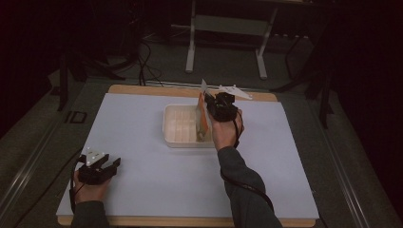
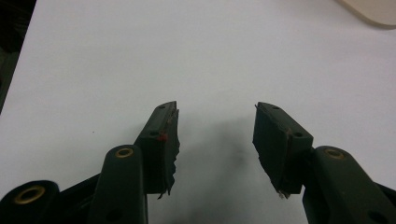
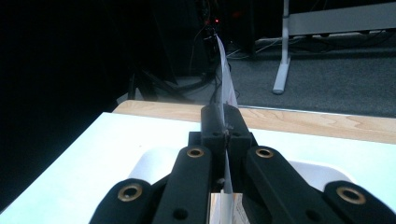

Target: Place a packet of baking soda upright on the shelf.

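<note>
Right gripper pinching a packet over the tray, left gripper resting apart.

We see the right gripper (image 1: 212, 105) held above the white tray (image 1: 177, 140) at the middle of the white table sheet (image 1: 142, 180), its jaws pressed together on a thin orange-and-white packet (image 1: 203, 118) that stands upright, its lower end inside the tray. We see the left gripper (image 1: 114, 164) near the table's front left corner, well apart from the tray, its jaws spread with nothing between them.
</note>
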`<state>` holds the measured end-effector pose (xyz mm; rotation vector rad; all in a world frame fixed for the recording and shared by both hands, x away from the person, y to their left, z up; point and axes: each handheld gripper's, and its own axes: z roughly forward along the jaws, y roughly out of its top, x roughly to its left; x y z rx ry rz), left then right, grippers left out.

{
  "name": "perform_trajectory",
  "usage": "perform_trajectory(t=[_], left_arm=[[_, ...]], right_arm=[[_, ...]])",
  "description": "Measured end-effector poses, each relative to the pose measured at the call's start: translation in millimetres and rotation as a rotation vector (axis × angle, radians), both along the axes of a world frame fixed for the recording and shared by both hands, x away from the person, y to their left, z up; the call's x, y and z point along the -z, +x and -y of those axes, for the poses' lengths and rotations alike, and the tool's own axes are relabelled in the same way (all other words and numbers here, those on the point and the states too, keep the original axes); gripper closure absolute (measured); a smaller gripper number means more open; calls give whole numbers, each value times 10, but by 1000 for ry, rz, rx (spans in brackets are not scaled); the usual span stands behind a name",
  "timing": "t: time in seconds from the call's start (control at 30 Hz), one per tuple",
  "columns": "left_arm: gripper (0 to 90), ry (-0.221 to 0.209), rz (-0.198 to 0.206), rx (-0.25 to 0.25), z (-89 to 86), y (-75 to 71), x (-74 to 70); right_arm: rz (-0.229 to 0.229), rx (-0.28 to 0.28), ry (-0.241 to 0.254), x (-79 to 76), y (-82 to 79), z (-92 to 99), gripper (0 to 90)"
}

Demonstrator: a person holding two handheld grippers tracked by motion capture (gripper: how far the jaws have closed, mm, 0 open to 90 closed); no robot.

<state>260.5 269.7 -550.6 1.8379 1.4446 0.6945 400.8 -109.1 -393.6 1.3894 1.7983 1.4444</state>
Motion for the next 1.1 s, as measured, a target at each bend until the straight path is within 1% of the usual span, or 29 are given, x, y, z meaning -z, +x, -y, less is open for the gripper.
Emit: perform_trajectory(t=[0.3,0.43,0.67,0.7,0.8,1.1], left_arm=[[503,0,1,0,3,-1,0],[502,0,1,0,2,-1,0],[502,-2,0,1,2,-1,0],[502,-1,0,0,3,-1,0],[502,-3,2,0,5,-2,1],[502,-2,2,1,6,-2,0]], right_arm=[[5,3,-18,11,10,-40,900],[5,7,-40,9,21,-62,900],[-7,10,-59,12,49,-88,900],[-8,11,-70,20,54,-102,900],[-12,6,-77,21,59,-123,900],[-46,-5,-106,1,106,-159,898]])
